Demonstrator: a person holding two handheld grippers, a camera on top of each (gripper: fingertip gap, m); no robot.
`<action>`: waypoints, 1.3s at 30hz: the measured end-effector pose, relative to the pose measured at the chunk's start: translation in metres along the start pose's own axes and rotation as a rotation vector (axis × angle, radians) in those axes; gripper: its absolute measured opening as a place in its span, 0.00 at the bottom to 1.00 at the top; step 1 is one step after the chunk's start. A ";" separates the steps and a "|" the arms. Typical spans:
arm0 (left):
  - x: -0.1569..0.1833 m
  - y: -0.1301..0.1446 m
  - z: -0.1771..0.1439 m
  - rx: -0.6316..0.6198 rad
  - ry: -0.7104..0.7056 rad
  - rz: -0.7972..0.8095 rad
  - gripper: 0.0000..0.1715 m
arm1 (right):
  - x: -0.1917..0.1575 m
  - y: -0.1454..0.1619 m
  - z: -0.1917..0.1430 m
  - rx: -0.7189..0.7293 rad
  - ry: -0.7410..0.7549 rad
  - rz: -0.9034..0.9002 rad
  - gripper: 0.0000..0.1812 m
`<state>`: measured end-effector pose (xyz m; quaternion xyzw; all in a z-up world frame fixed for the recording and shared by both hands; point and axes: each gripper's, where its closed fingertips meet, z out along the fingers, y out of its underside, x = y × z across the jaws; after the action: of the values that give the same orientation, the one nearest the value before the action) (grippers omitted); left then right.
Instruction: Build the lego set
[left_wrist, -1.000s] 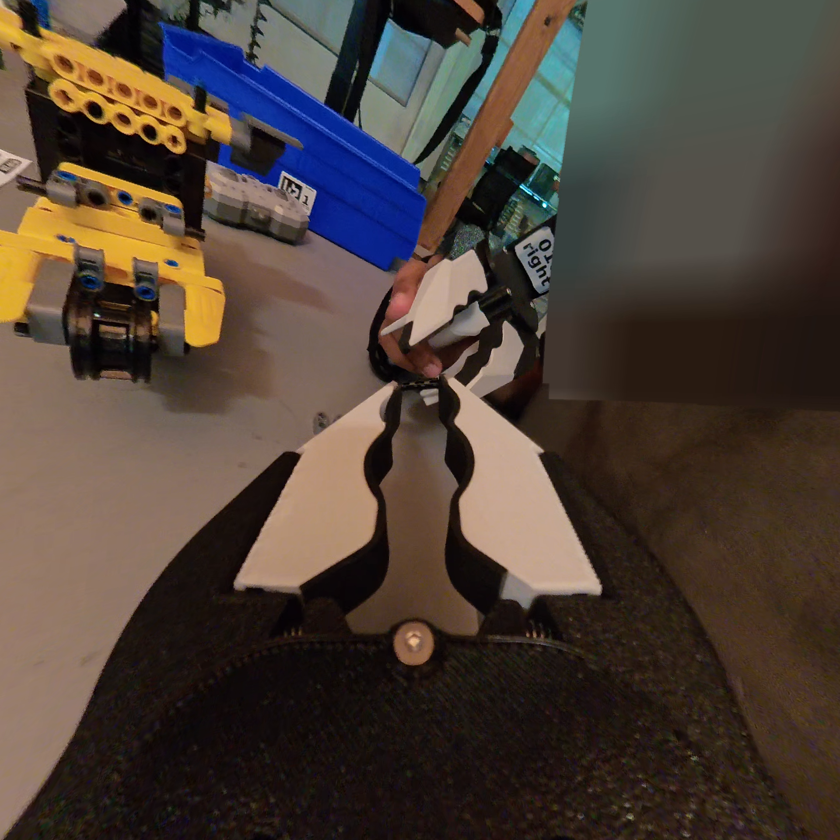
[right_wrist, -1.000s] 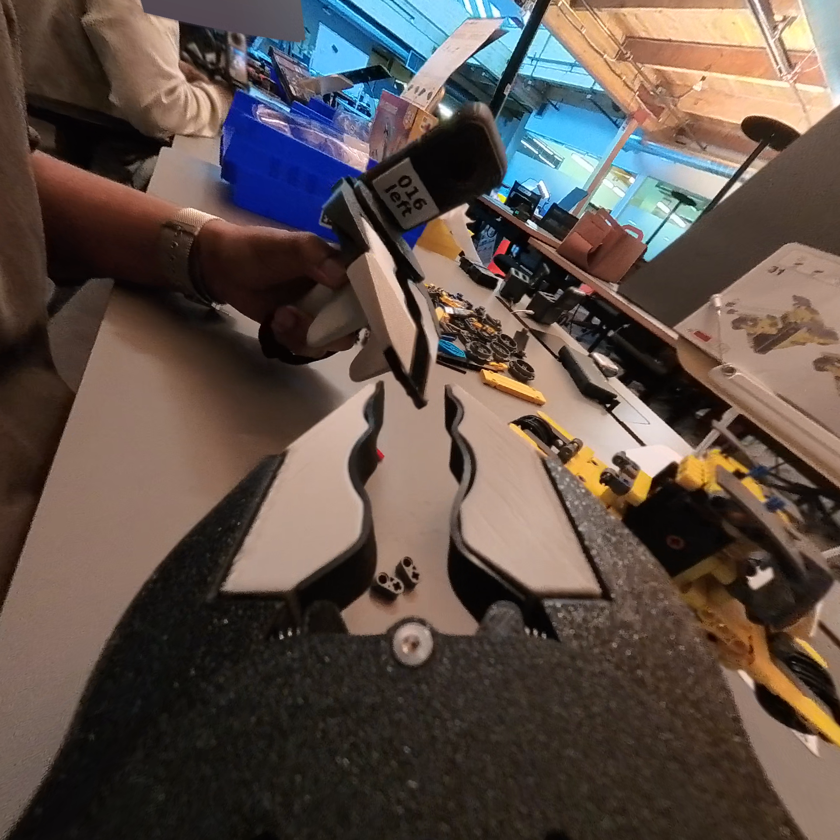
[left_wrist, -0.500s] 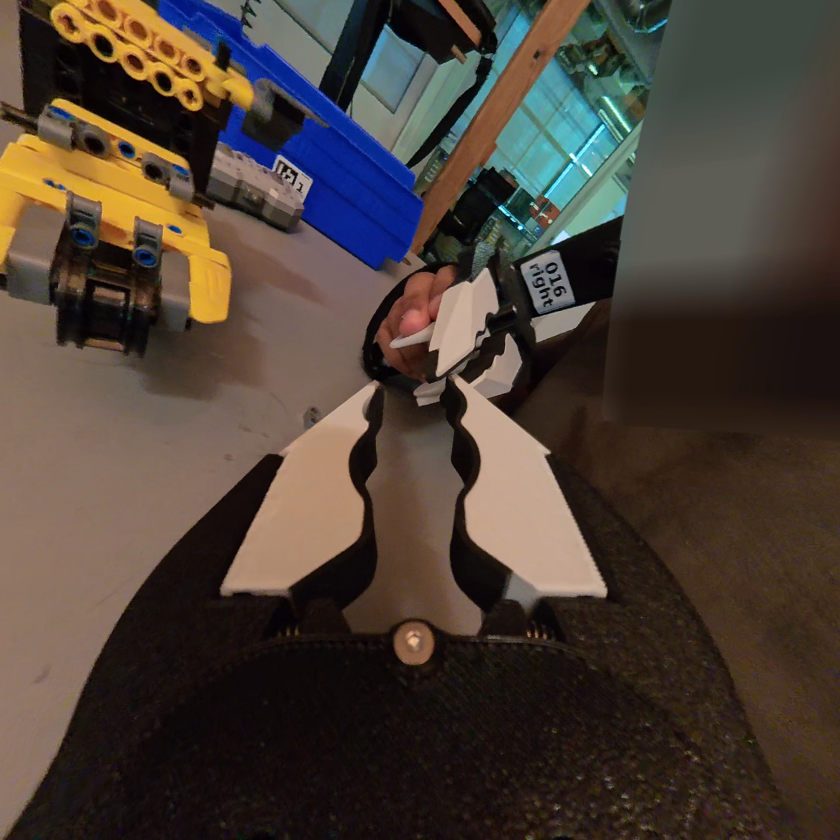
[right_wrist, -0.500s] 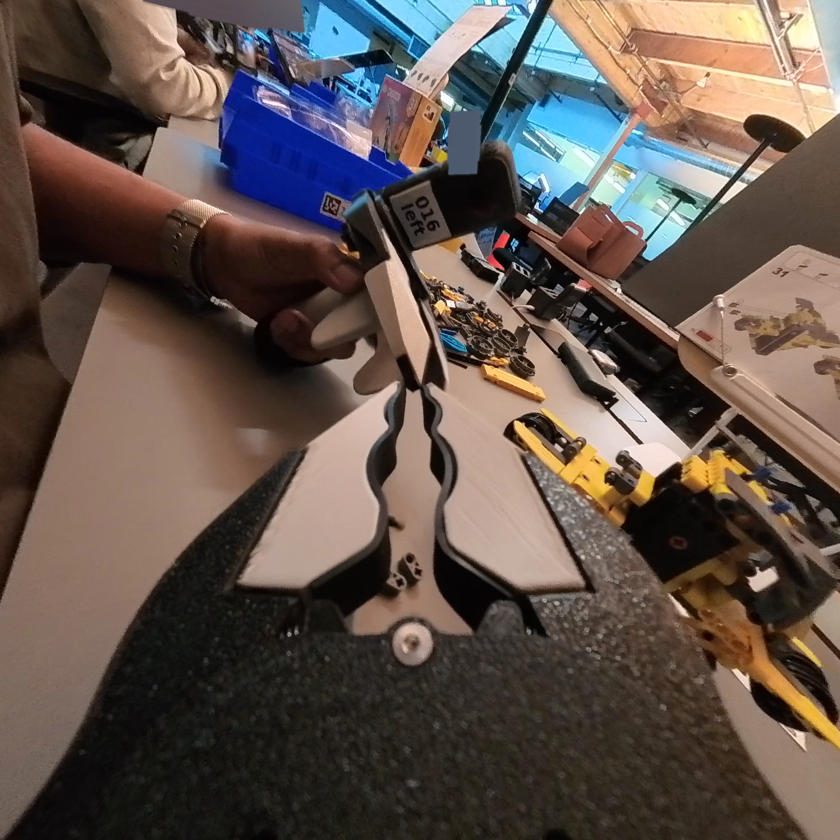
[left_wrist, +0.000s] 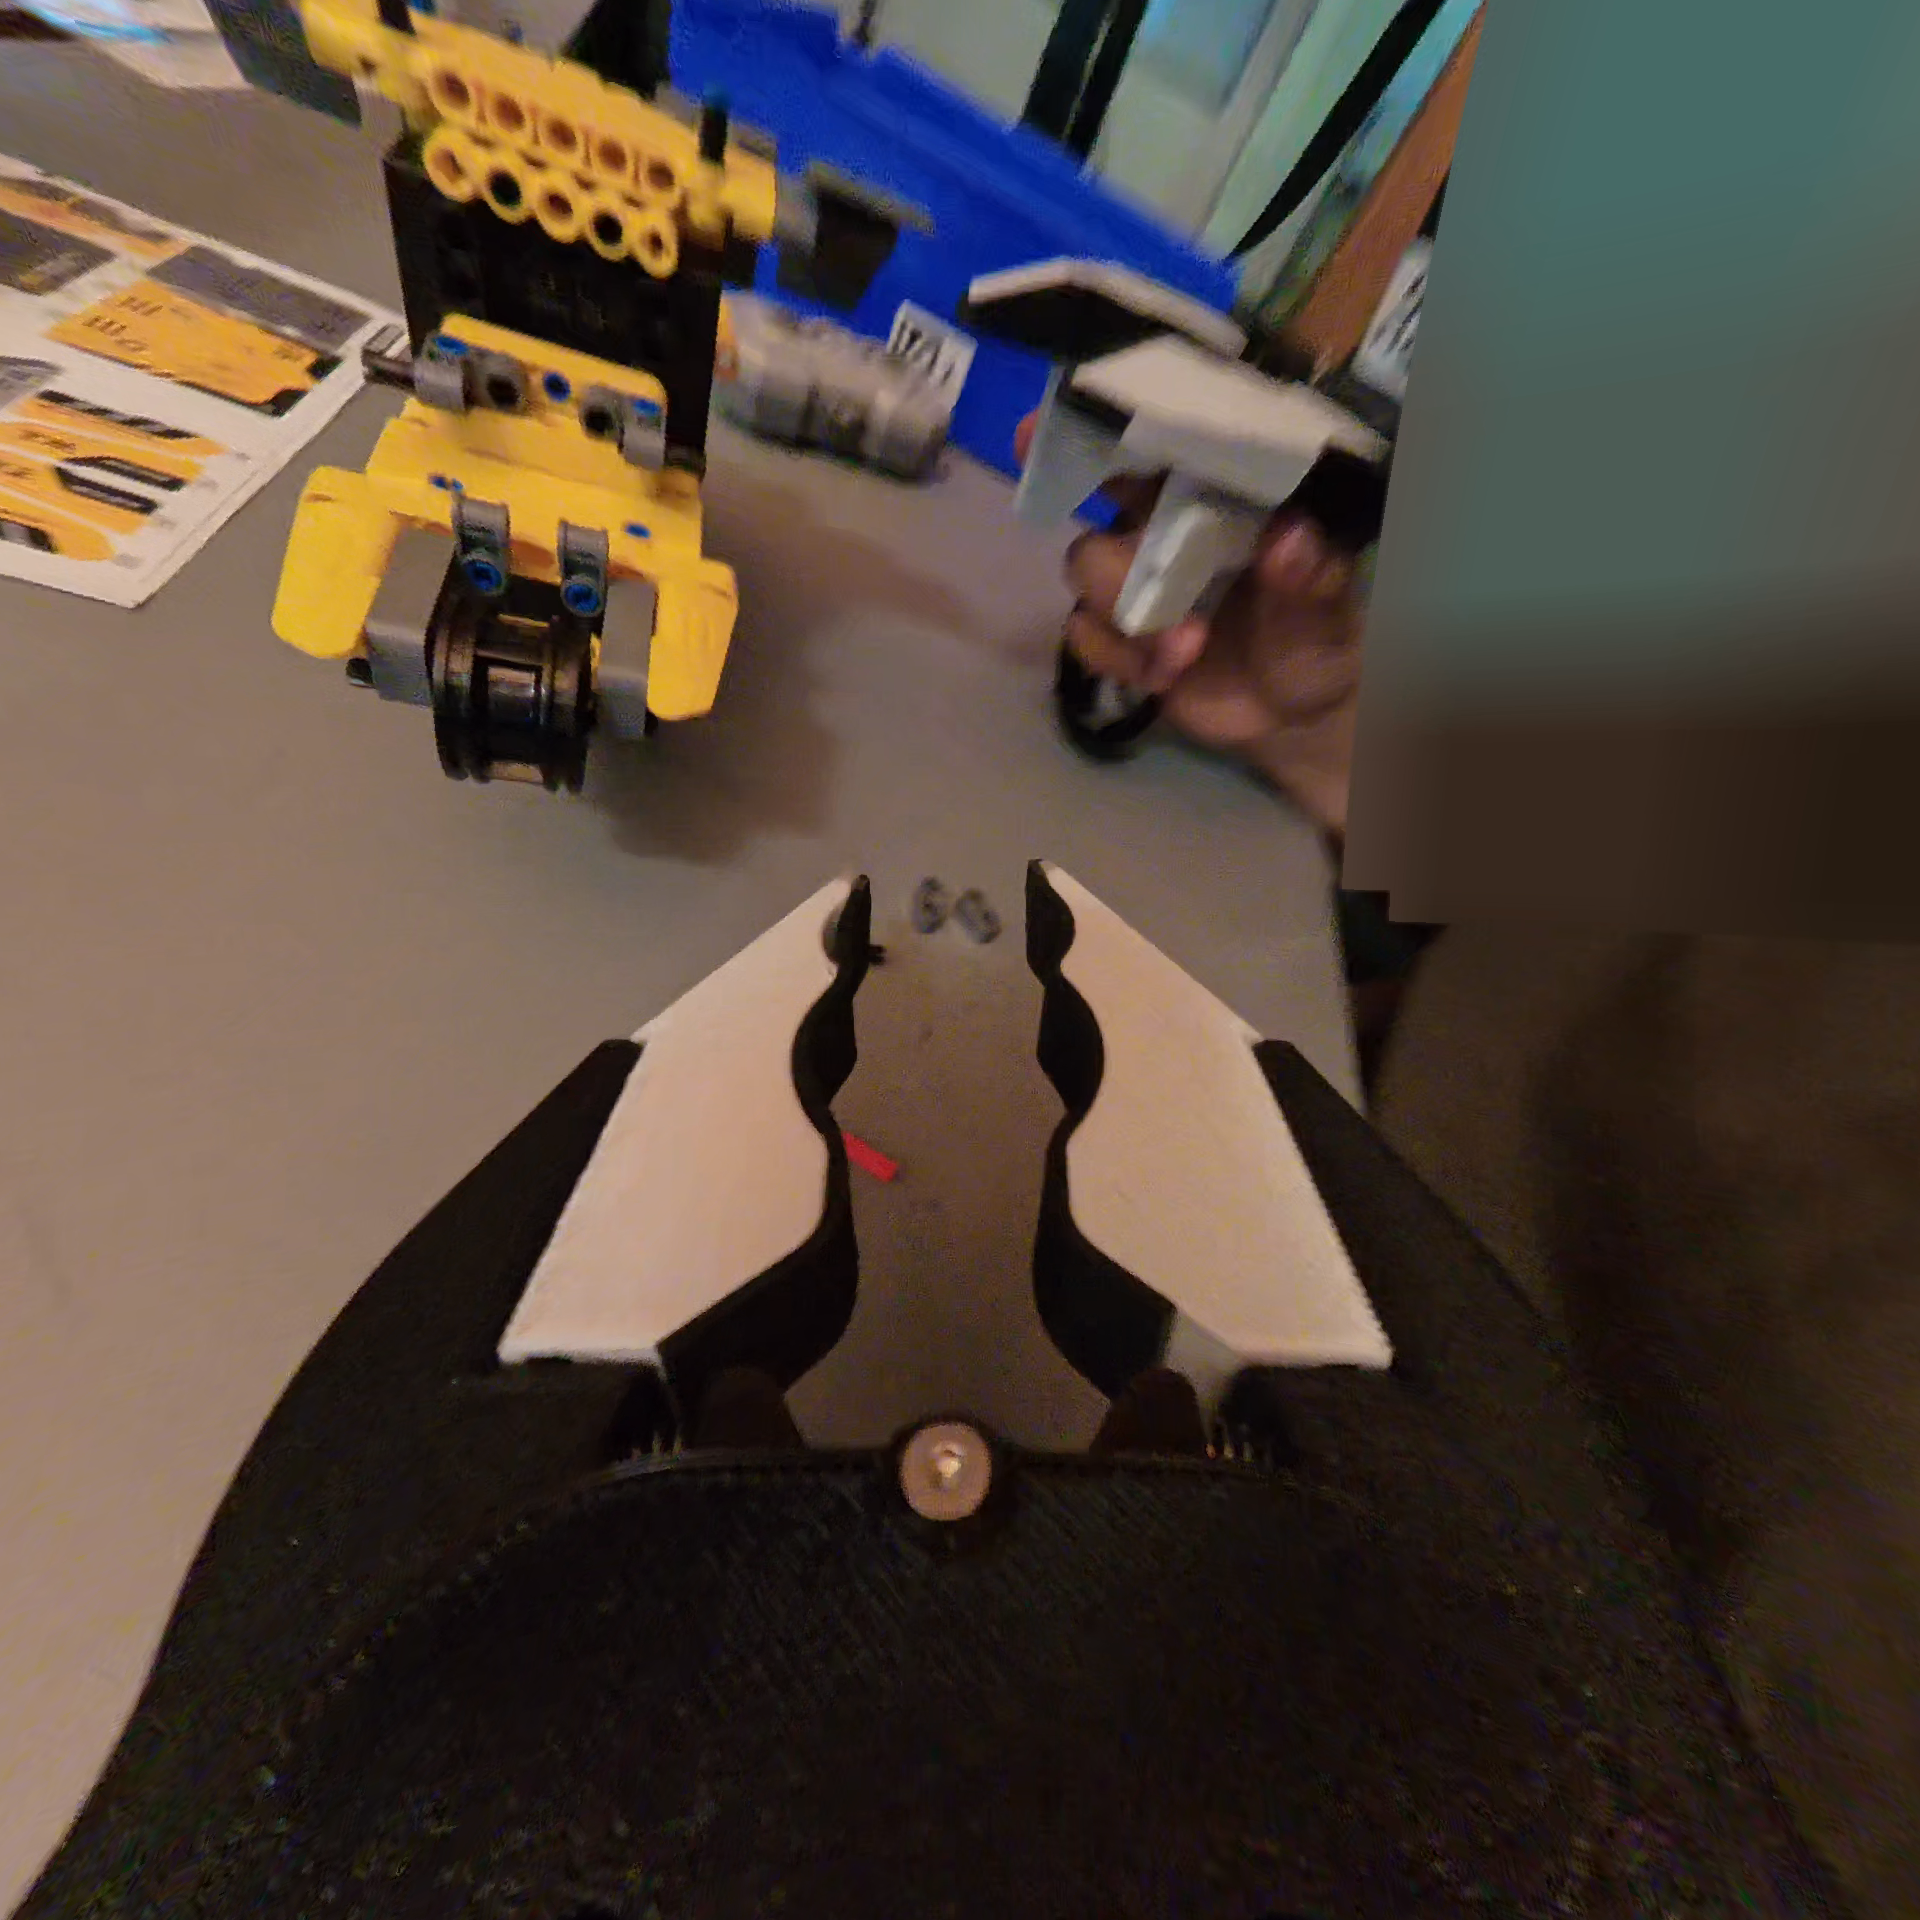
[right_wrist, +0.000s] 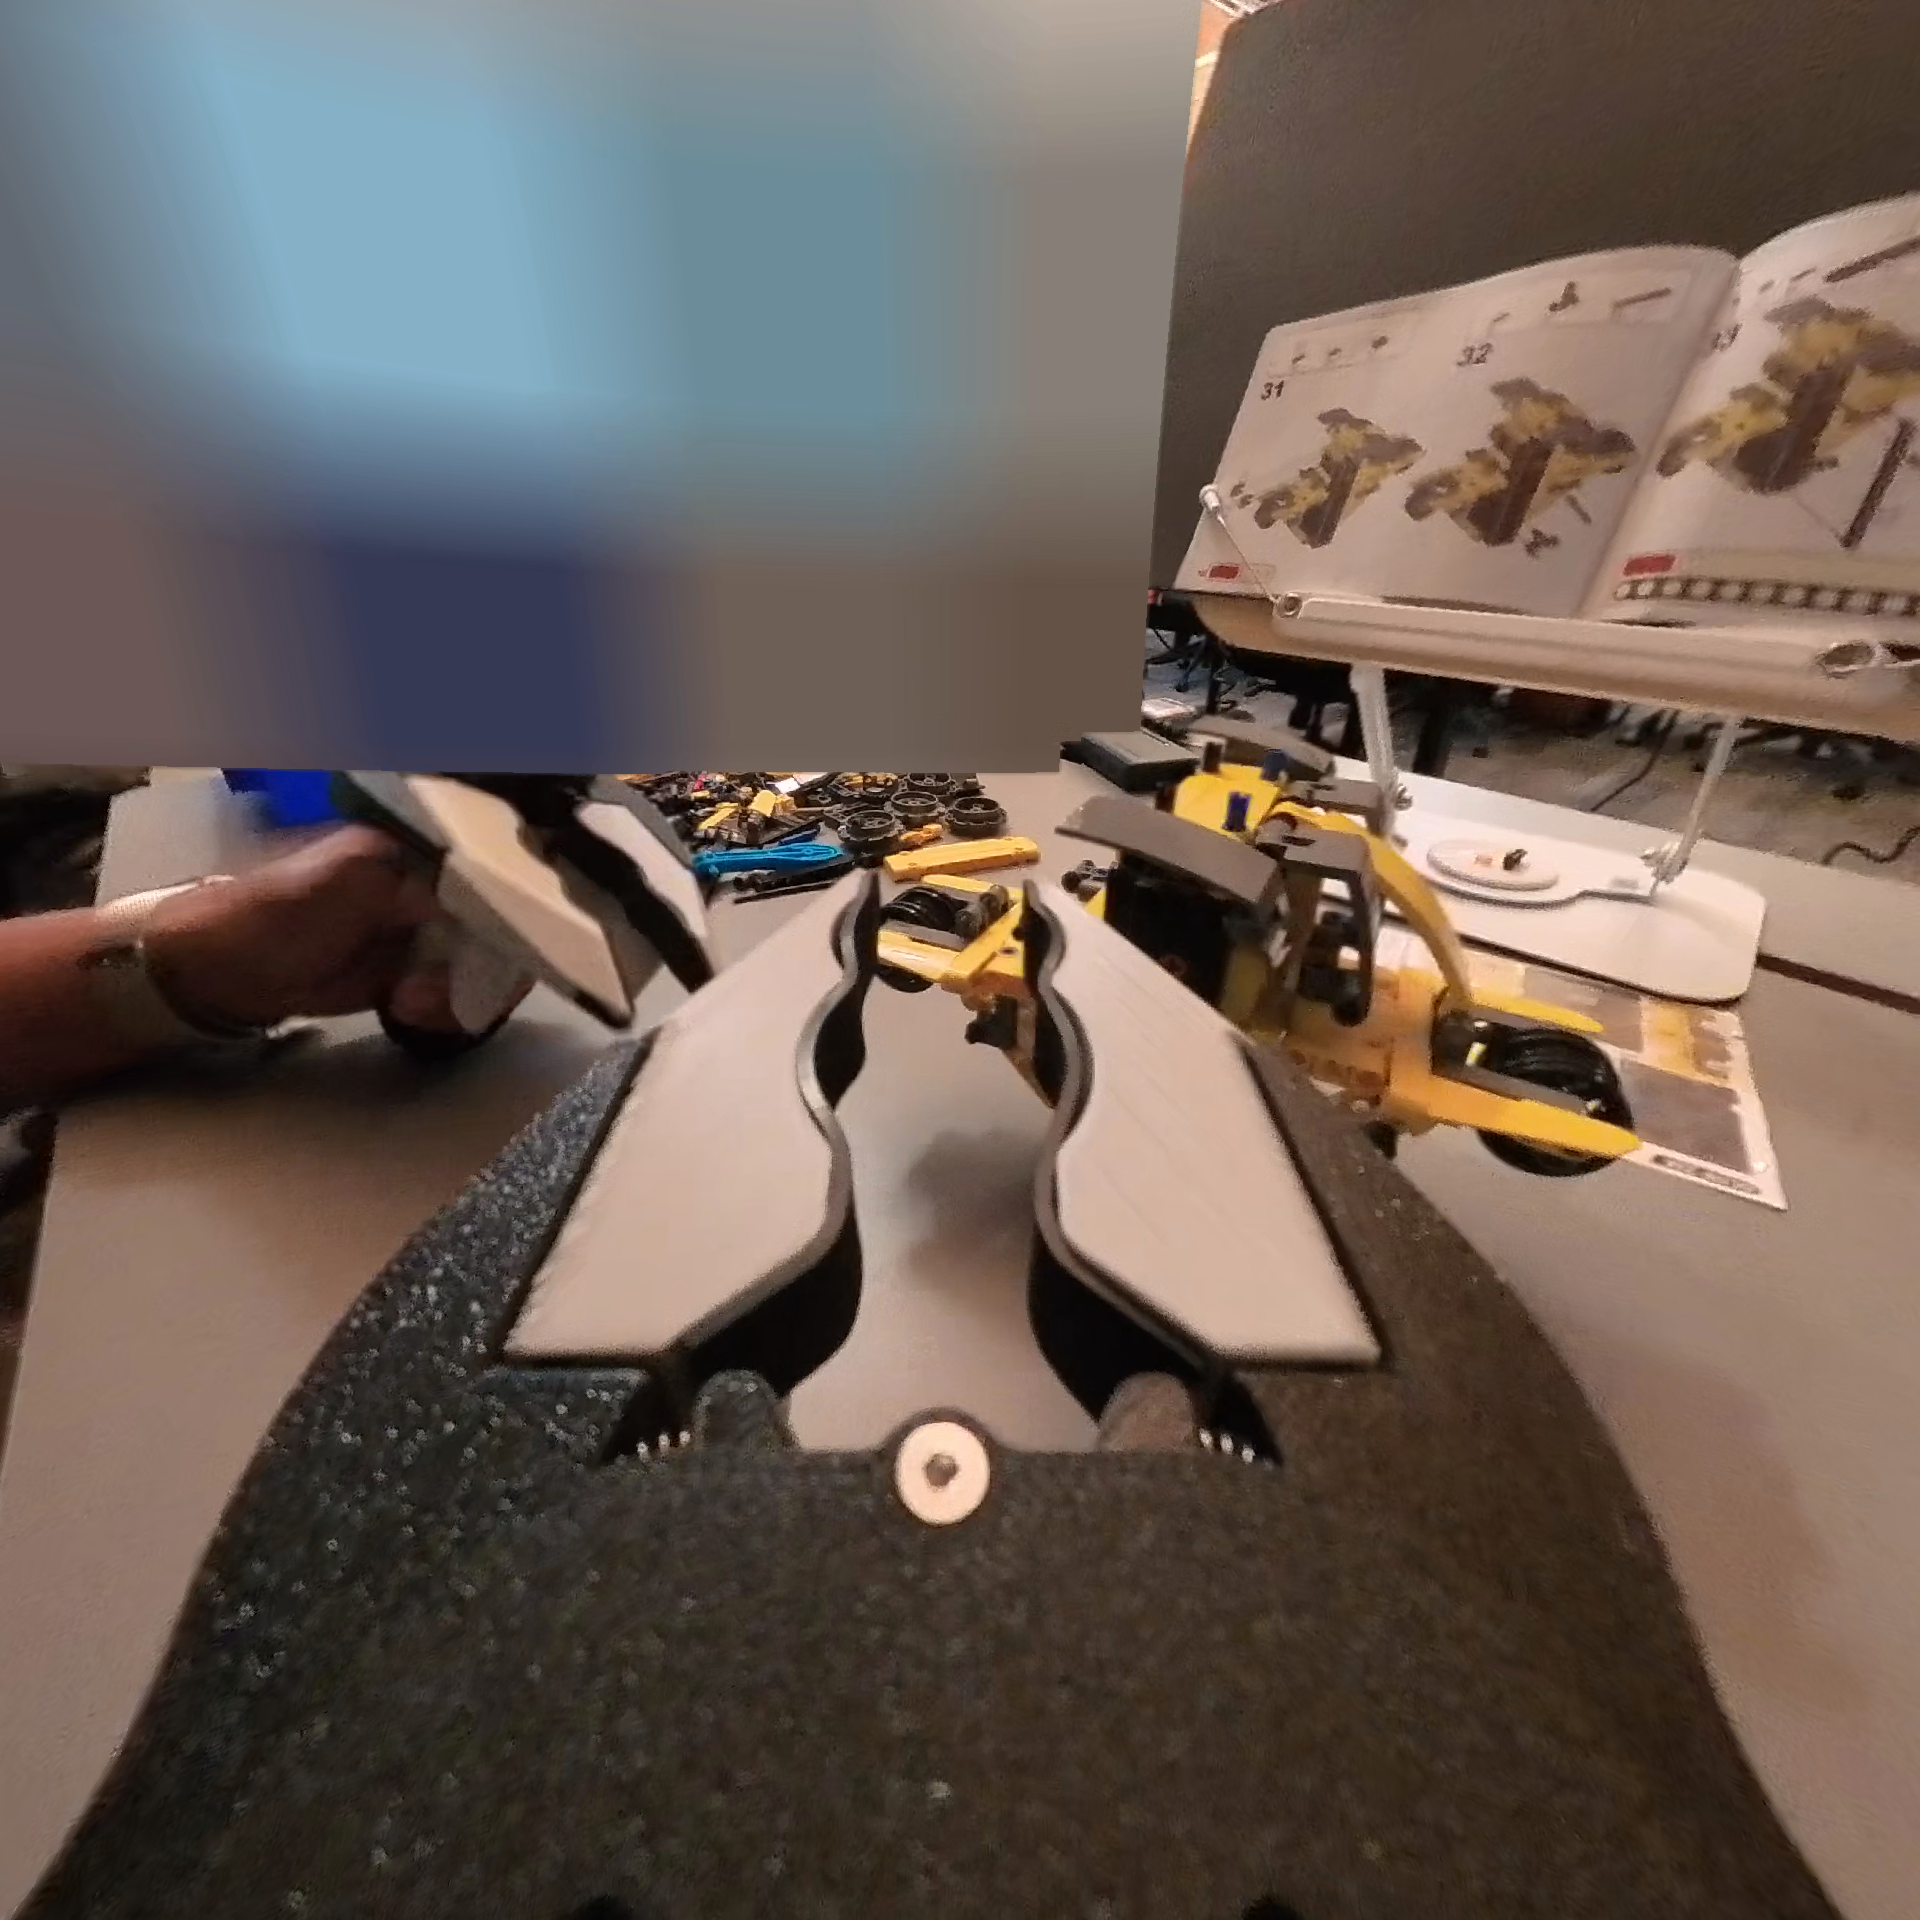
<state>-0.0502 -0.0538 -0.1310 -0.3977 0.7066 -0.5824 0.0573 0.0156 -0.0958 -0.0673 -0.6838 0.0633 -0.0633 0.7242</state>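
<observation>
Grey surface (left_wrist: 208, 935) carries a yellow brick vehicle (left_wrist: 509, 520) at 11 o'clock; left claw (left_wrist: 943, 894) gapes empty over two small dark connectors (left_wrist: 956, 909); right claw (right_wrist: 940, 904) parted, holding nothing

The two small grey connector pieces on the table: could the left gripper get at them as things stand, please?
Probably yes: the left gripper is open, and the grey connector pieces lie on bare table just beyond its tips, unobstructed.

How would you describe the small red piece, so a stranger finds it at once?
Start at the yellow toy vehicle on the grey table. Nearer the camera, between the left gripper's open jaws, lies the red piece; the two connectors beyond it are grey.
</observation>
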 end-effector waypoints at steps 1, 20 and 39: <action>-0.002 0.005 0.005 -0.040 -0.046 0.042 0.14 | 0.000 0.000 0.000 0.001 0.001 0.006 0.15; -0.016 0.048 0.042 -0.398 -0.218 0.299 0.12 | -0.006 0.003 0.000 -0.025 0.020 -0.071 0.15; -0.028 0.041 0.048 -0.379 -0.288 0.264 0.10 | -0.006 0.004 -0.001 -0.029 0.025 -0.069 0.16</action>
<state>-0.0260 -0.0732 -0.1921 -0.3844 0.8334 -0.3647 0.1573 0.0099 -0.0955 -0.0710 -0.6950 0.0495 -0.0956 0.7109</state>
